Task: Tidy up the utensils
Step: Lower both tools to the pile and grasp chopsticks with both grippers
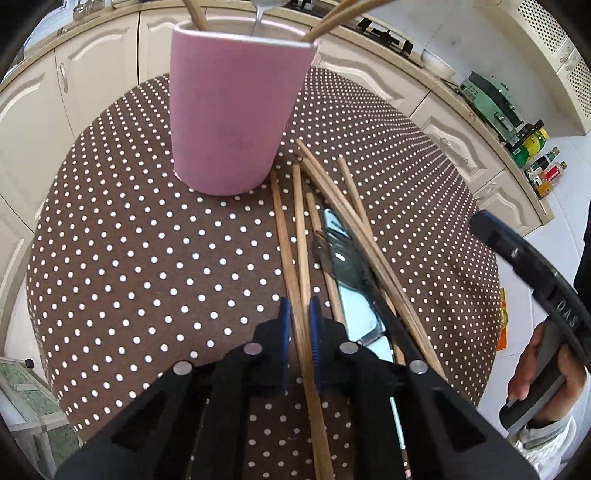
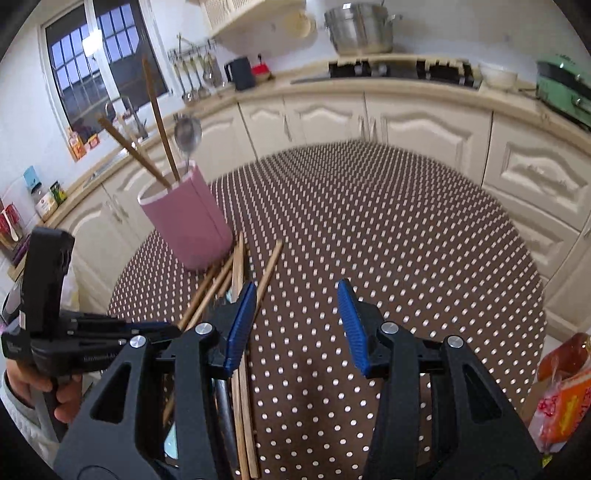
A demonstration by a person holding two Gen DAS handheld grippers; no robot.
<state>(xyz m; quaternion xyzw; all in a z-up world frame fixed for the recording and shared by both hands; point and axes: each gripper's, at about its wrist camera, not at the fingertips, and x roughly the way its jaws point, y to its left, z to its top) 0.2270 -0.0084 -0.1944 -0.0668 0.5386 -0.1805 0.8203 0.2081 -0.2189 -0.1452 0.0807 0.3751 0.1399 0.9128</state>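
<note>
You worked at a round table (image 1: 147,258) under a brown cloth with white dots. Cream kitchen cupboards (image 2: 424,122) curved around behind it.

A pink cup (image 1: 229,118) stood toward the table's far edge. It held some chopsticks and a metal spoon (image 2: 187,134). More wooden chopsticks (image 1: 291,229) lay loose on the cloth just beside the cup, running back toward the near edge. A knife (image 1: 347,269) with a shiny blade lay among them, partly under them.

Your left gripper (image 1: 297,325) was pinched almost closed on one chopstick, which ran between its blue pads near the near edge. Your right gripper (image 2: 295,321) was spread apart above the cloth, with nothing between its pads. Its left pad (image 2: 240,325) sat over the pile of chopsticks.

The left camera showed the knife blade plainly, and your right hand (image 1: 546,369) wrapped around its handle at the right. It also showed a green machine (image 1: 495,103) and some bottles (image 1: 543,166) on the counter.

The right camera showed things the left one missed: a dark window (image 2: 103,62), a big steel pot (image 2: 360,27) on a shelf, a black kettle (image 2: 240,74), and a red and orange packet (image 2: 561,391) by the table's right edge. It also showed your left hand (image 2: 37,387) on its handle.
</note>
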